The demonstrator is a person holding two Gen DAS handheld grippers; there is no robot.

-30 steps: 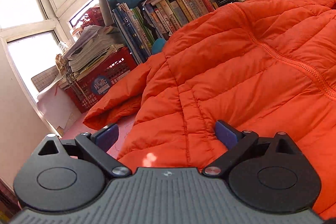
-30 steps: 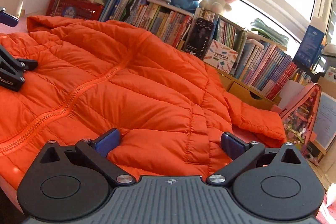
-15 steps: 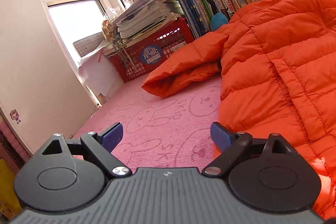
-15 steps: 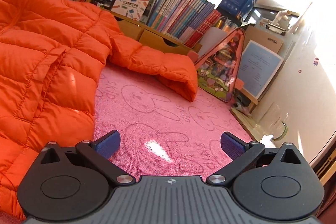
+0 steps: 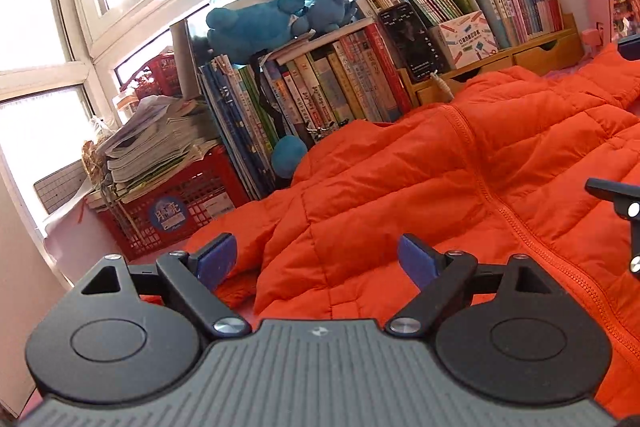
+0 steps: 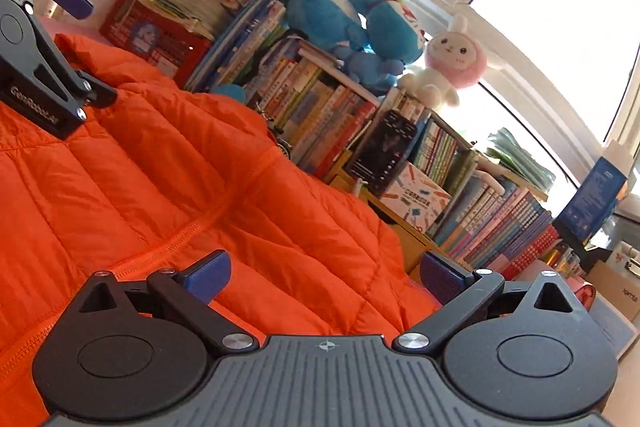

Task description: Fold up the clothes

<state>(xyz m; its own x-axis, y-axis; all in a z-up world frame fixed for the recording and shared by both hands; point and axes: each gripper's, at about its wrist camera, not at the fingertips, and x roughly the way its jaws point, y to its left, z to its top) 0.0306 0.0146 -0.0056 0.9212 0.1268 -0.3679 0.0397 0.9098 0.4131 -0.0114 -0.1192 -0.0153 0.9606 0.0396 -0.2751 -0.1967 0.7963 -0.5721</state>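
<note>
An orange quilted puffer jacket [image 5: 440, 187] lies spread flat, zipper running down its front; it also fills the lower left of the right wrist view [image 6: 180, 167]. My left gripper [image 5: 318, 261] hovers open over the jacket's left side near a sleeve, nothing between its blue pads. My right gripper [image 6: 324, 273] hangs open above the jacket's right half, also empty. The left gripper shows at the top left of the right wrist view [image 6: 52, 39], and part of the right gripper [image 5: 624, 211] shows at the right edge of the left wrist view.
A row of books [image 5: 340, 87] with blue and pink plush toys [image 5: 280, 3] on top lines the far side. A red crate [image 5: 172, 211] stacked with papers stands at the left. Wooden drawers [image 5: 520, 59] sit behind the jacket. Windows lie beyond.
Both grippers had swung outward over the pink mat beside the sleeves; now both point back toward the jacket's middle and the bookshelf. Both stay open and empty.
</note>
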